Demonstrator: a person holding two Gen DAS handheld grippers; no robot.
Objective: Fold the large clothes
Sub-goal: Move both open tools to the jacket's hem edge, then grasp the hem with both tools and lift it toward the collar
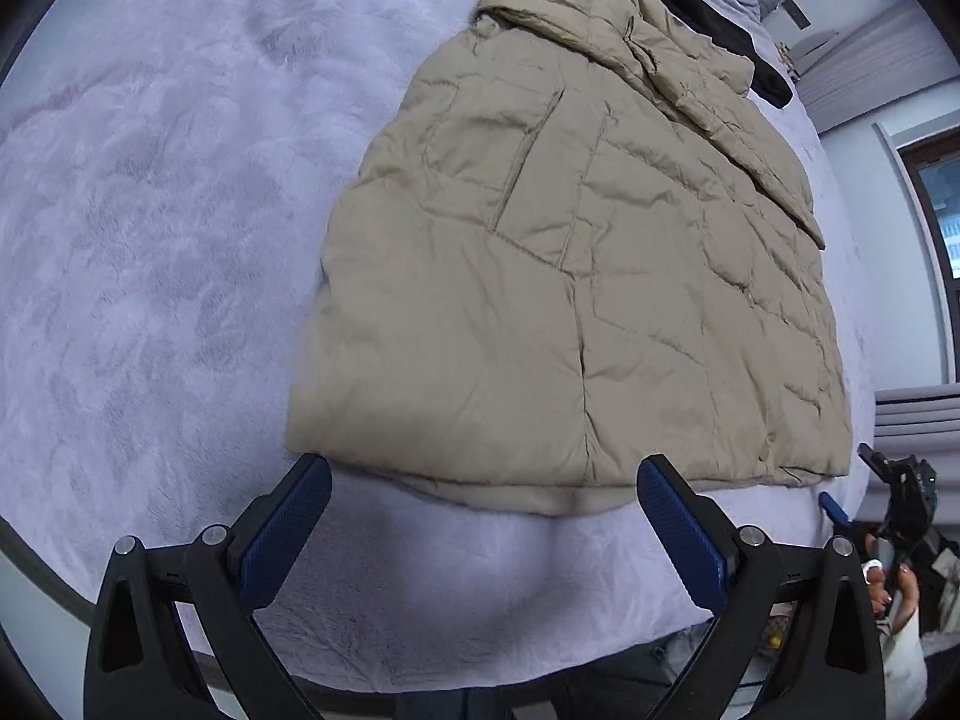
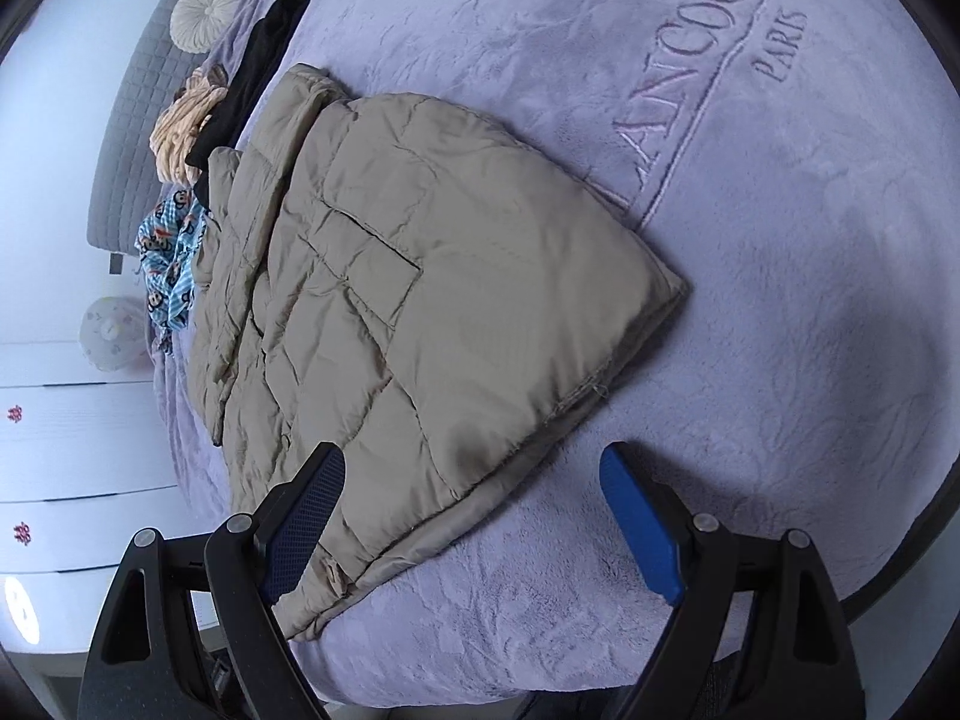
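Just ahead of both wide-open, empty grippers' jaws, the folded tan jacket (image 1: 570,276) lies on the bed (image 1: 150,240).

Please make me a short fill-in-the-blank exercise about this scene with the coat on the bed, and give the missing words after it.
1. The padded coat lying on the blanket is ______ in colour.
2. The left gripper and the right gripper both have their jaws ______, holding nothing.
3. Beyond the coat's collar lies a long ______ garment.
4. The word embossed on the blanket under the long brand name is ______.

Missing words: beige; open; black; PARIS
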